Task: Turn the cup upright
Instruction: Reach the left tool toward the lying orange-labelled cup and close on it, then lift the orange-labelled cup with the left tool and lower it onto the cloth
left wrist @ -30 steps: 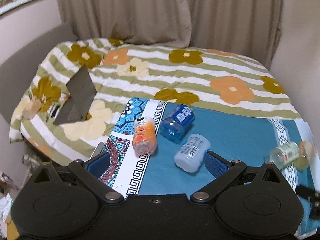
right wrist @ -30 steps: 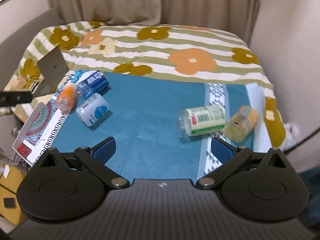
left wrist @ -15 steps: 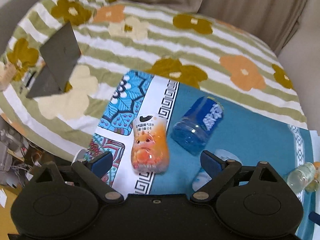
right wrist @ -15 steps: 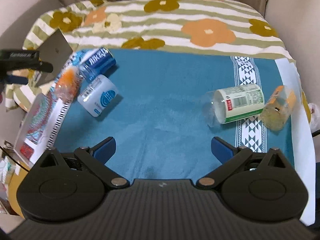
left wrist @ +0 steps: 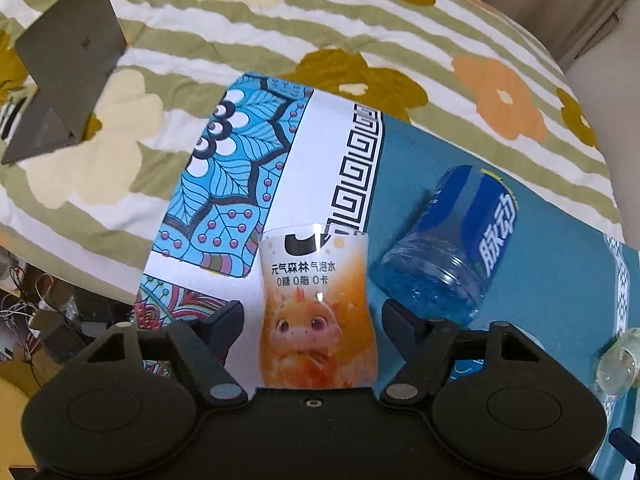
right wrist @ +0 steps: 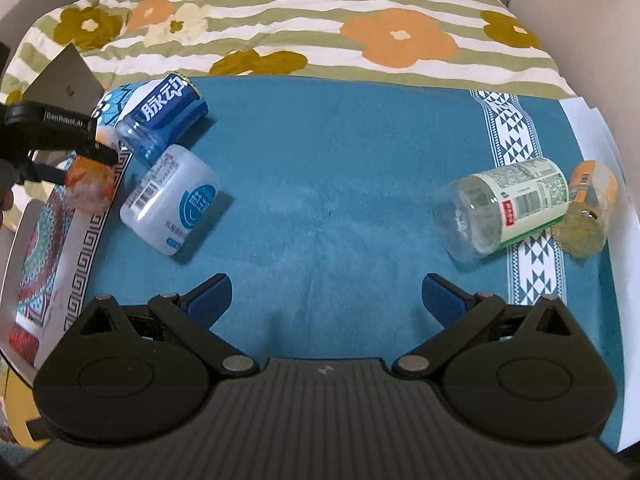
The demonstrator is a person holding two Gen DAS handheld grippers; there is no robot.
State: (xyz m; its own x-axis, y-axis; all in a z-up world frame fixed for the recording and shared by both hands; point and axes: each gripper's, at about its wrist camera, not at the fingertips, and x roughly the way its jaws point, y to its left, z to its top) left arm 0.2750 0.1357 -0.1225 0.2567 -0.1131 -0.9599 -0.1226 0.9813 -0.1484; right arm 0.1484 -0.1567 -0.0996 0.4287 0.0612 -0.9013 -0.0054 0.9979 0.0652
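Observation:
An orange cup (left wrist: 318, 312) with a cartoon label lies on its side on the patterned cloth, its open end pointing away. My left gripper (left wrist: 314, 314) is open, its jaws on either side of the cup with small gaps. In the right wrist view the same cup (right wrist: 89, 190) shows at the far left under the left gripper (right wrist: 60, 140). My right gripper (right wrist: 326, 298) is open and empty above the blue cloth (right wrist: 340, 168). A blue cup (left wrist: 452, 244), a white cup (right wrist: 172, 200), a green-label cup (right wrist: 508, 208) and a yellow cup (right wrist: 588, 208) also lie on their sides.
A grey laptop (left wrist: 68, 60) stands half open on the flowered bedspread (left wrist: 280, 12) at the left. The cloth's left edge overhangs the bed near cluttered floor (left wrist: 24, 300). A wall (right wrist: 600, 20) runs along the right side.
My left gripper has moved forward and down, so the orange cup now sits between its jaws. My right gripper has moved lower and closer to the blue cloth.

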